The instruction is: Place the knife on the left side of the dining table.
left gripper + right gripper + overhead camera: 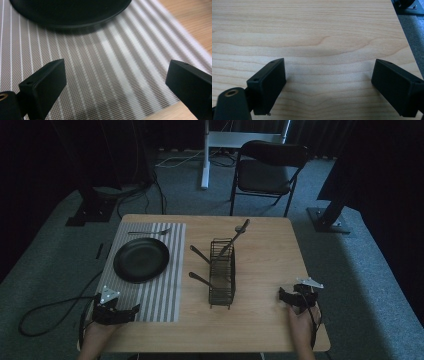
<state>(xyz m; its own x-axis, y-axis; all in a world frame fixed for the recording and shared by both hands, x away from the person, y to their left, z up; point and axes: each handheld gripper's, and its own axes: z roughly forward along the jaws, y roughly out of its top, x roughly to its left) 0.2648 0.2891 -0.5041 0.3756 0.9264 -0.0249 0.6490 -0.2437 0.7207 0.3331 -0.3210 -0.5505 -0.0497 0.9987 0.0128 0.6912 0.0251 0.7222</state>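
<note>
1. Overhead, a pale wooden table [260, 320] stands on grey carpet in a dim room, a black folding chair [270, 172] behind it. A round black plate [141, 260] sits on a grey-and-white striped placemat [160, 295]; a fork [149, 232] lies beyond the plate. A black wire cutlery caddy [222, 275] holds dark-handled utensils mid-table. The left gripper [134, 310] rests at the placemat's near edge, the right gripper [281, 295] near the table's right edge — well apart.
2. Left gripper view: the left gripper [115, 82] has its jaws spread wide over the placemat [112, 62], nothing between them; the plate [72, 12] lies just ahead.
3. Right gripper view: the right gripper [328, 85] has its jaws wide apart over the bare table [317, 30] — empty.
</note>
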